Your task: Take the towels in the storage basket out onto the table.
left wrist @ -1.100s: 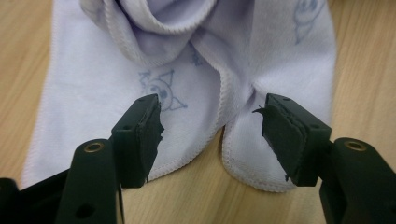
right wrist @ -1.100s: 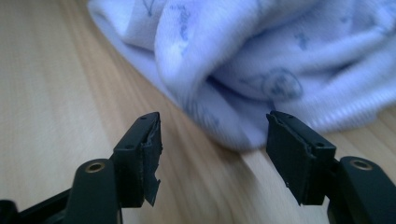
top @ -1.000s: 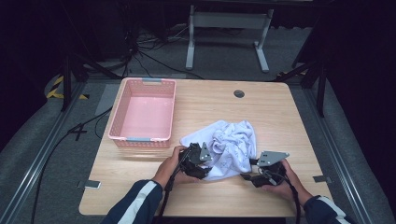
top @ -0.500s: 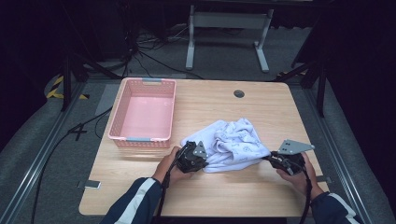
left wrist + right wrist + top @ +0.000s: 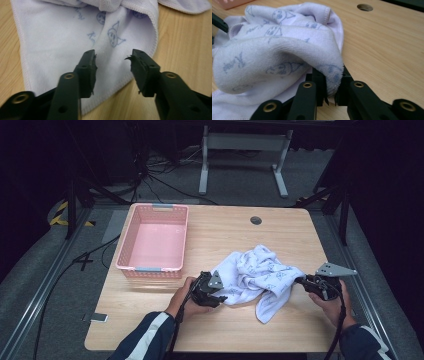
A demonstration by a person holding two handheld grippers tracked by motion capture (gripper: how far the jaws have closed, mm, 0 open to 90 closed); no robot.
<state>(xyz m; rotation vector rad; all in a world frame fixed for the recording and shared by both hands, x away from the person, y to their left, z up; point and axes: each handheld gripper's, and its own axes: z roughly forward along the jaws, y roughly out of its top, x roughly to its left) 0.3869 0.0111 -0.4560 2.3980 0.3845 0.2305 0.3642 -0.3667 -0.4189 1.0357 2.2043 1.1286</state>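
In the high view we see the towel [image 5: 260, 277] stretched between our grippers, its long axis running from the left gripper [image 5: 220, 296] to the right gripper [image 5: 300, 281], over the wooden table [image 5: 280, 230] beside a pink basket [image 5: 152, 240] in a dark room. In the left gripper view, the jaws, which have just been opening, stand apart over the towel's corner [image 5: 75, 50] just ahead. In the right gripper view, the jaws pinch a fold [image 5: 332, 72].

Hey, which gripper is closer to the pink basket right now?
Left. The left gripper sits at the towel's near-left edge, just in front of the pink basket. The right gripper pinches the towel's far right side, a towel's width beyond.
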